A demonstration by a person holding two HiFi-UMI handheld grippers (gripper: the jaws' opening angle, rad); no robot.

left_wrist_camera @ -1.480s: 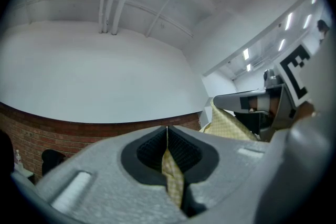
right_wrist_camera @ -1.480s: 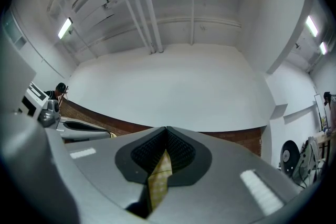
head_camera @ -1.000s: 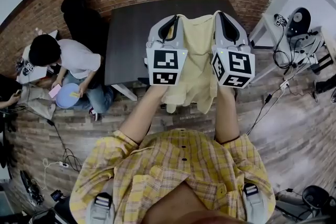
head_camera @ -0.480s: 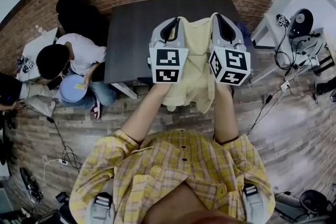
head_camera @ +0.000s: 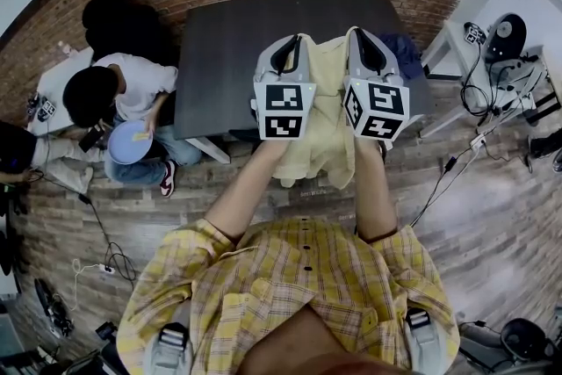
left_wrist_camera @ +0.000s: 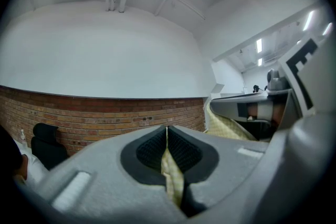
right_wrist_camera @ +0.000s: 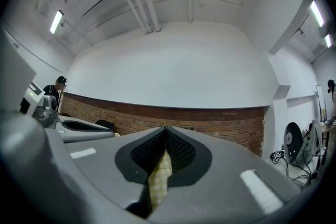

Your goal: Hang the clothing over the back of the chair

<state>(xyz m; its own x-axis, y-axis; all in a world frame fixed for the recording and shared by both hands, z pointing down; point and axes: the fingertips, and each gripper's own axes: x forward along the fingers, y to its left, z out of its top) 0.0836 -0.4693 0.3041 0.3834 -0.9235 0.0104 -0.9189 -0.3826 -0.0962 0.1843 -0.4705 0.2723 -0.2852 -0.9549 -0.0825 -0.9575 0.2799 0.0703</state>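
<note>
Holding yellow garment [head_camera: 327,132] above table's [head_camera: 219,57] near edge.
Likely soft, light, limp; clamped along upper edge in left gripper [left_wrist_camera: 167,139] and right gripper [right_wrist_camera: 166,140].

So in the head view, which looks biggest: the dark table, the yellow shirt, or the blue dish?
1. dark table
2. yellow shirt, held nearer the camera, so its true size is unsure
3. blue dish, clearly the smallest
</note>
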